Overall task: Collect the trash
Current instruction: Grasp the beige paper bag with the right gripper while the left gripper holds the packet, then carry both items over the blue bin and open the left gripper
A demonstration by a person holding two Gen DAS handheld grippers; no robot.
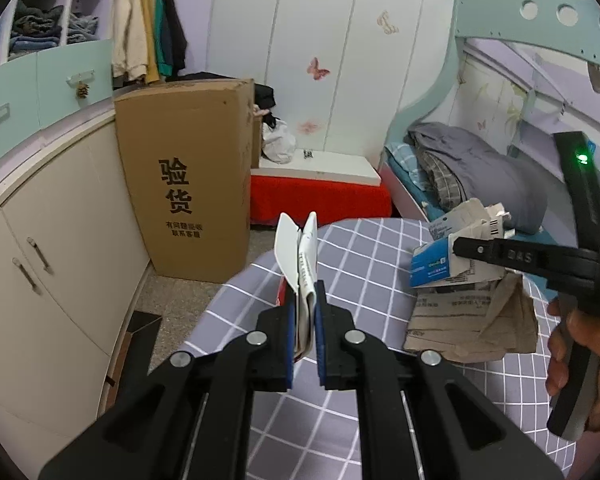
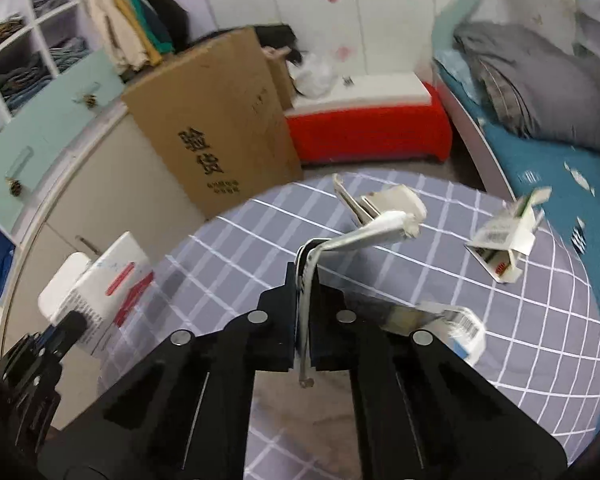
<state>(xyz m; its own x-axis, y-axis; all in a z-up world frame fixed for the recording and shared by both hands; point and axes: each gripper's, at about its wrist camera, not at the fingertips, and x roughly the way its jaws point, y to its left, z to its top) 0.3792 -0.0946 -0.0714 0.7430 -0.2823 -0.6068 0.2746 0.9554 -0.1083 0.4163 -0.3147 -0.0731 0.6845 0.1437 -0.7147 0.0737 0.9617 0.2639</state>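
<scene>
The tall cardboard box (image 1: pixel 188 184) bears two large black characters, 验货, on its front face, and below them two smaller lines that begin 有问题; the rest is too small to make out. Right of the box, the right gripper's black finger (image 1: pixel 516 258) carries embossed letters resembling DAS.

Cardboard box (image 1: pixel 184 184) beside red bench (image 1: pixel 320 196)
</scene>
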